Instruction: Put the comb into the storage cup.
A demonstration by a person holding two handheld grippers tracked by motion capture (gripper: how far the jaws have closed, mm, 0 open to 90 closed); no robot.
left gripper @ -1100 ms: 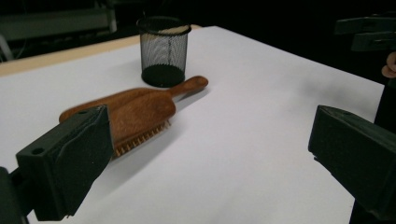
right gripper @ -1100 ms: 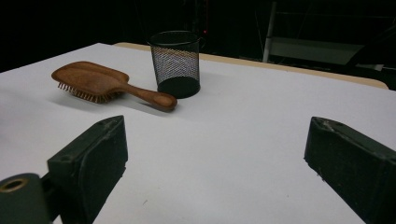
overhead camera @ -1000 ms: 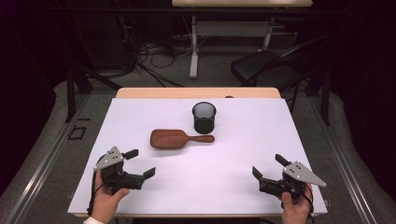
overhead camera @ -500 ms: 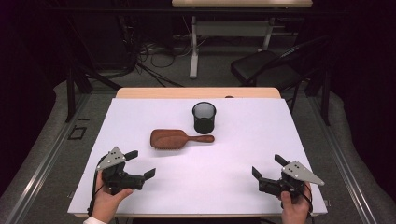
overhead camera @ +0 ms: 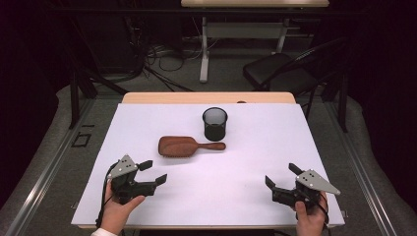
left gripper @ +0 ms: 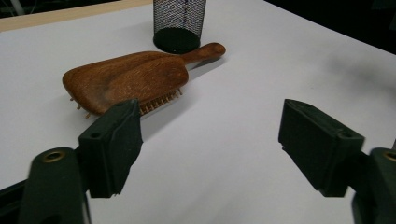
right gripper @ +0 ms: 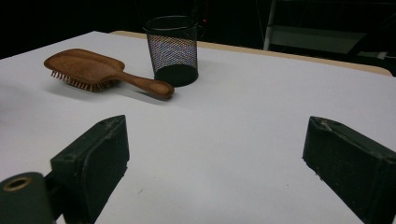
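Observation:
A brown wooden hairbrush (overhead camera: 189, 146) lies bristles down in the middle of the white table (overhead camera: 255, 162), its handle pointing right toward a black mesh cup (overhead camera: 215, 123) that stands upright just behind it. The brush (left gripper: 126, 80) and cup (left gripper: 179, 23) lie just ahead of my left gripper (left gripper: 208, 144). From the right gripper view the brush (right gripper: 100, 72) and cup (right gripper: 173, 49) sit far off to the left. My left gripper (overhead camera: 153, 172) is open at the near left, empty. My right gripper (overhead camera: 281, 176) is open at the near right, empty.
A wooden strip (overhead camera: 206, 98) edges the table's far side. Beyond it stand a black chair (overhead camera: 280, 71), a desk frame (overhead camera: 204, 49) and loose cables (overhead camera: 157, 54) on the floor. A metal rail (overhead camera: 44, 167) runs along the left of the table.
Both grippers have stayed almost where they were; the left one has edged slightly nearer the brush. Brush and cup have not moved.

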